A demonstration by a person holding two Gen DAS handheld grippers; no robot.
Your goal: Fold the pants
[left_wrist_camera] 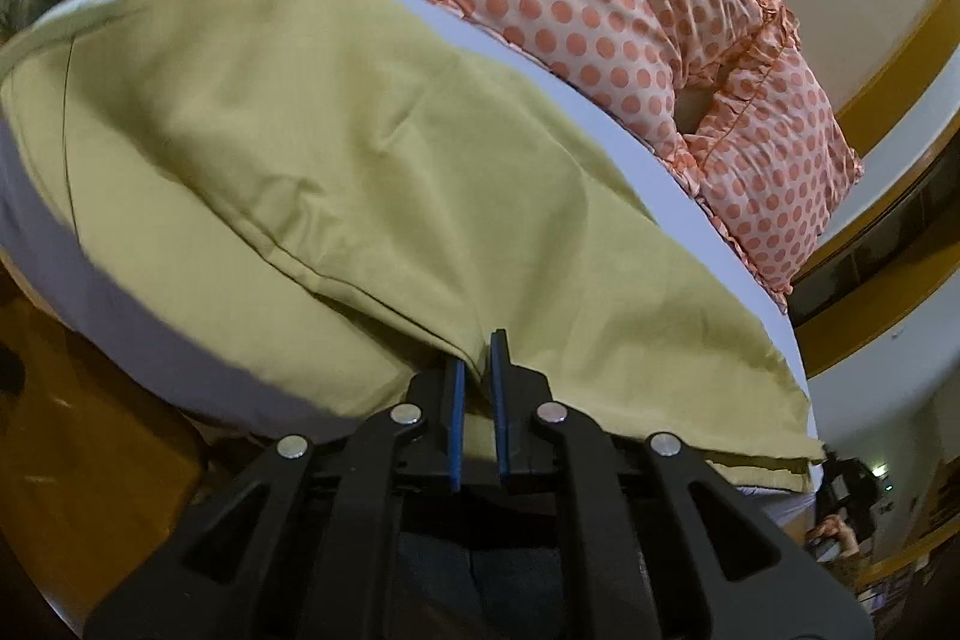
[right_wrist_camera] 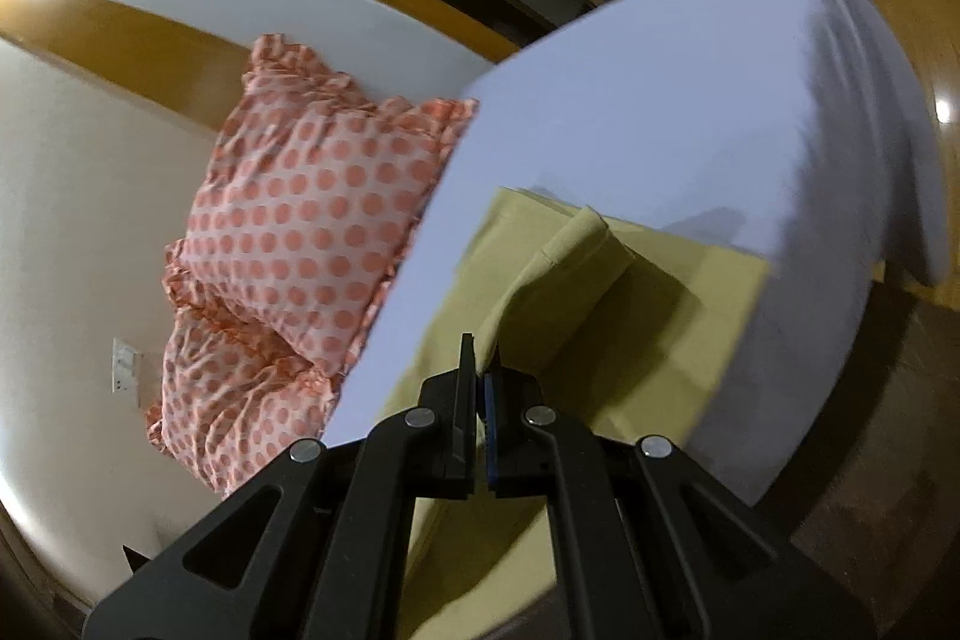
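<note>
Yellow-green pants lie spread on a white bed. My left gripper is shut on a pinch of the pants' cloth near the bed's near edge. In the right wrist view the pants lie partly folded on the bed, with a raised fold of cloth running up into my right gripper, which is shut on it and holds it lifted above the rest.
Two pillows with orange polka dots lean at the head of the bed; they also show in the right wrist view. A wooden headboard ledge and a beige wall stand behind. Dark floor lies beside the bed.
</note>
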